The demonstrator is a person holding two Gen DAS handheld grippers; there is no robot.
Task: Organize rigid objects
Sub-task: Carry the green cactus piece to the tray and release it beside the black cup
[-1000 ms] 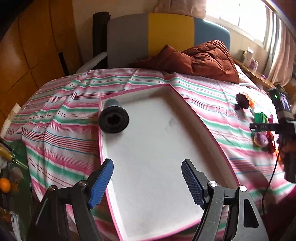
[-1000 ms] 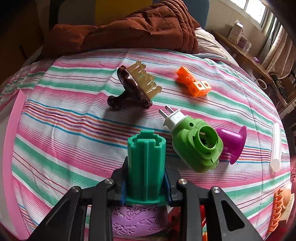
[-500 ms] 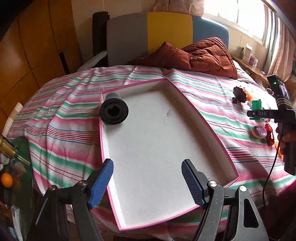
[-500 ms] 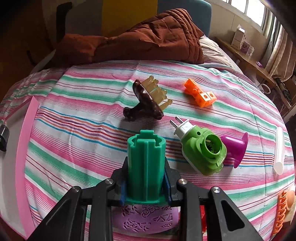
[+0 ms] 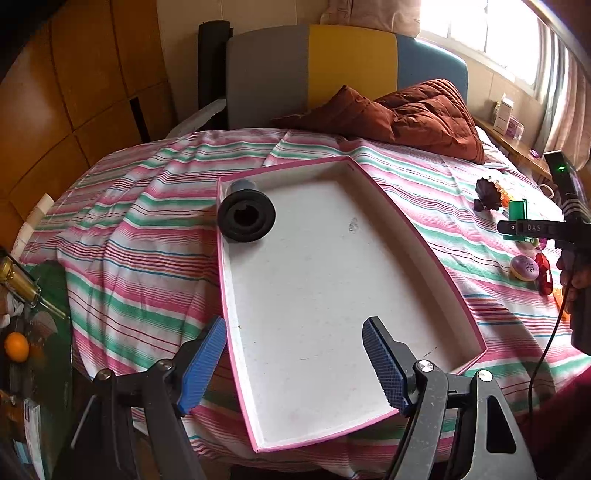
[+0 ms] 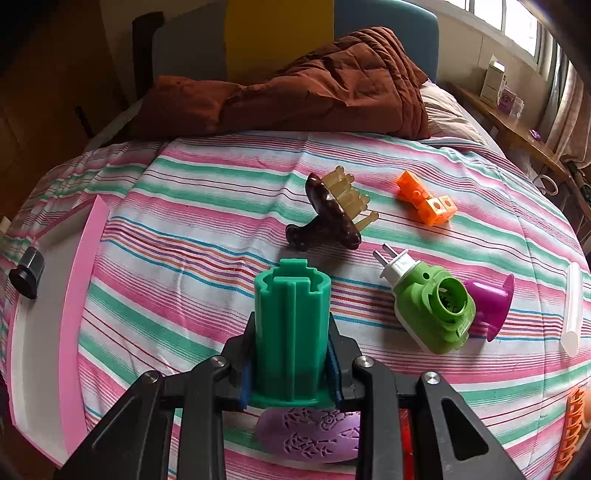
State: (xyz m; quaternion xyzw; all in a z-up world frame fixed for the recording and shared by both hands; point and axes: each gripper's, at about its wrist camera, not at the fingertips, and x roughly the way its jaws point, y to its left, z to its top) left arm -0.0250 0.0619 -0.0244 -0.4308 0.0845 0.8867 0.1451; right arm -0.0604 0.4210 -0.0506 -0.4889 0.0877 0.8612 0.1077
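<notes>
The green tube (image 6: 291, 332) stands upright between the pads of the right hand-held gripper (image 6: 290, 373), which is closed on its lower part and holds it above the bed (image 6: 192, 236). The right hand (image 5: 572, 271) grips this tool's handle at 3 o'clock in the left wrist view, and the tool points across the bed.

The bed carries a striped sheet in pink, green and white. A brown quilt (image 6: 314, 88) lies at 12 o'clock near the headboard (image 5: 332, 70), and a window (image 5: 491, 33) is at 1 o'clock. From the tube, a brown comb (image 6: 328, 218) lies at 12 o'clock, an orange block (image 6: 426, 203) at 1 o'clock, and a green plug (image 6: 432, 306) at 3 o'clock, touching a purple cone (image 6: 491, 299). A purple oval (image 6: 310, 432) lies just under the gripper.

The pink tray (image 5: 417, 236) is at 9 o'clock, well apart from the tube. A black cap (image 5: 245, 218) lies in its far left corner.

The left hand-held gripper (image 5: 295, 365) is wide open, holds nothing, and hovers over the near end of the tray.
</notes>
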